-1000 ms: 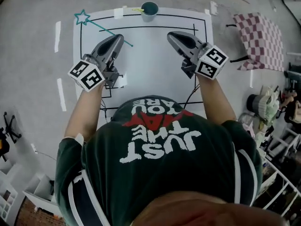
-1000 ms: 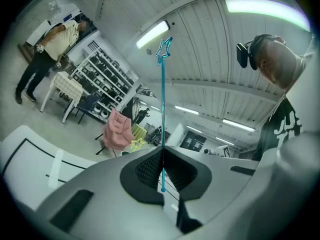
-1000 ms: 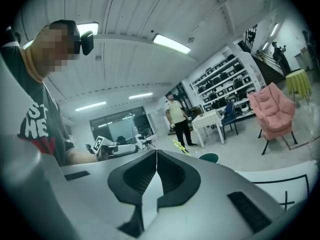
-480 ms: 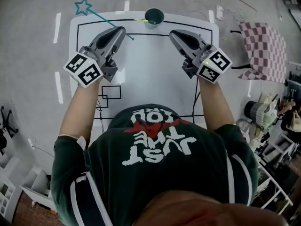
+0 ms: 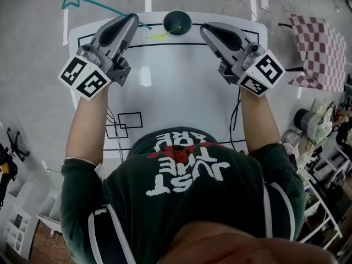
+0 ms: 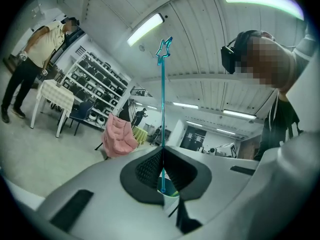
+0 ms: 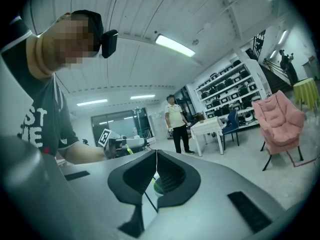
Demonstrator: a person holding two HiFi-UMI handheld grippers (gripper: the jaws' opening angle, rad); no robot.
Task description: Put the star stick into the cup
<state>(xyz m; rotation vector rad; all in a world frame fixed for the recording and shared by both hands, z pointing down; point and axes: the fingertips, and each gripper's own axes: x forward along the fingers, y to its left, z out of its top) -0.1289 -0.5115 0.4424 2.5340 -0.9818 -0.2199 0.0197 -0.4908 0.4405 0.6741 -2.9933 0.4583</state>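
The left hand-held gripper [image 5: 132, 20] and the right hand-held gripper [image 5: 206, 29] moved up beside the cup [image 5: 177, 21], top middle. The left one pinches the star stick [image 5: 104, 7], star pointing upper left, cup just to its right. The right one is closed, empty.

Head view steeply downward; both gripper views level, toward cup [image 5: 177, 21]

A white rectangular bench [image 5: 181, 87] marked with black lines is shown; a dark teal round cup [image 5: 177, 22] is set at its far edge, a small yellow-green strip [image 5: 158, 36] just beside it.
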